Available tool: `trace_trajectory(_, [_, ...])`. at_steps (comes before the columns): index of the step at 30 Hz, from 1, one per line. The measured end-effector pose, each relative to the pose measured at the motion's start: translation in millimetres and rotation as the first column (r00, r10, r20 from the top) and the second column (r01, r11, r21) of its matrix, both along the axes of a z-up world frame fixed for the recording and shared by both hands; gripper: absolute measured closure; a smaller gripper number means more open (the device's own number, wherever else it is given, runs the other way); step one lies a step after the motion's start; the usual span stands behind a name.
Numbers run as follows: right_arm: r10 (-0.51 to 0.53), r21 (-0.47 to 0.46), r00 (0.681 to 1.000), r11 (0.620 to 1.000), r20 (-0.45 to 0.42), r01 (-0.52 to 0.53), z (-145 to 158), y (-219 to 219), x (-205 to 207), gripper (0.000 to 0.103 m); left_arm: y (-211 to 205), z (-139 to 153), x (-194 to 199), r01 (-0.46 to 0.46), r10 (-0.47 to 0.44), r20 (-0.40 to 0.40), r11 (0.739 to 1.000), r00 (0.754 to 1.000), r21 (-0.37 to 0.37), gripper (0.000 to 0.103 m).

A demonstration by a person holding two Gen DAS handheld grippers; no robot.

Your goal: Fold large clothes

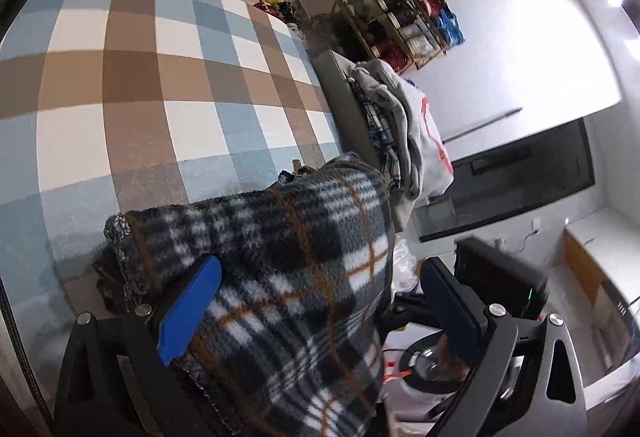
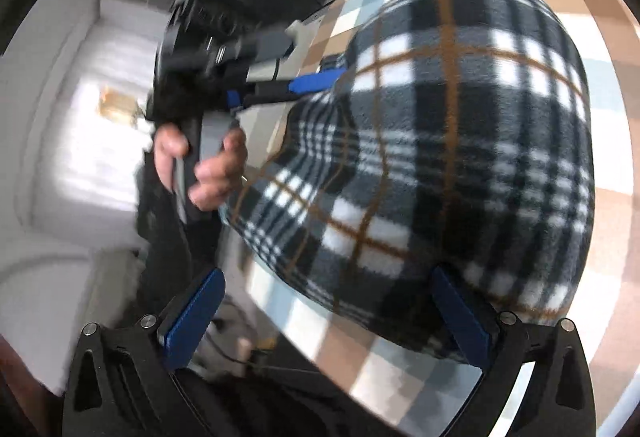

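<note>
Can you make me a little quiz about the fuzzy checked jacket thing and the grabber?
1. True or false: the right gripper is squeezed shut on the dark plaid fleece garment.
2. What lies under the garment? A: plain red cloth. B: blue, brown and white checked cloth. C: green striped cloth.
3. Fill in: the gripper's finger pads are coloured ____.

Key: 1 false, its jaws stand wide open; 2 B; 3 blue.
</note>
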State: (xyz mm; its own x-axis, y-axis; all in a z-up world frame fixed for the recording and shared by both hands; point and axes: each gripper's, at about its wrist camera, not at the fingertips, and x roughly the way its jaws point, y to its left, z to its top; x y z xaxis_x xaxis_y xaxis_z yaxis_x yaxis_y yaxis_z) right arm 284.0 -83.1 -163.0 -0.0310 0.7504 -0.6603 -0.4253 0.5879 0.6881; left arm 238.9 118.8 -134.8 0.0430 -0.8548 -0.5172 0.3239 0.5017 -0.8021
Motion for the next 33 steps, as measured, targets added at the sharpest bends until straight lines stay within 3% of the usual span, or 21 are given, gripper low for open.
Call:
trace_trajectory(3, [0.003,-0.050,1.000,0.999,0.029,-0.002,0.0,7.9,-10.4,0.000,0.9,-1.5,1.4,-0.002,0.002,-0.003,1.000,1.000,0.000,0.006])
trace_trajectory(11, [-0.018,-0.027,1.000,0.999,-0.012,0.017,-4.1,10.1,5.4,0.000,-8.6,-2.6,-9.3,-0.081,0.075,0.089,0.995,0.993,0.057,0.006])
trace_trajectory(16, [-0.023,-0.008,0.998,1.000,0.063,0.024,6.4,-3.0,-6.5,0.000,6.8,21.0,-21.0,-0.144,0.147,-0.039,0.986,0.988,0.085,0.006])
trace_trajectory(18, [-0.056,0.048,0.997,0.997,0.052,0.053,8.4,-16.4,-10.1,0.000,8.5,33.6,-38.4,-0.137,0.139,-0.020,0.987,0.990,0.081,0.006])
trace_trajectory(22, [-0.136,0.213,0.988,0.966,-0.069,0.148,-2.4,-42.4,-3.8,0.000,8.1,41.3,-79.5,-0.103,0.103,0.015,0.993,0.995,0.053,0.006])
trace_trajectory(25, [-0.165,0.312,0.975,0.928,-0.147,0.204,-10.6,-59.9,1.4,0.000,2.5,19.8,-111.4,-0.050,0.050,-0.002,0.998,0.999,-0.025,0.006])
trace_trajectory(28, [-0.172,0.358,0.962,0.902,-0.213,0.240,-17.4,-67.9,5.7,0.000,1.5,-15.6,-120.9,-0.092,0.093,-0.007,0.995,0.996,0.040,0.006])
trace_trajectory(33, [-0.166,0.280,0.957,0.932,-0.236,0.231,-8.5,-59.5,10.0,0.000,18.2,-38.8,-112.6,-0.160,0.158,-0.043,0.985,0.987,-0.067,0.006])
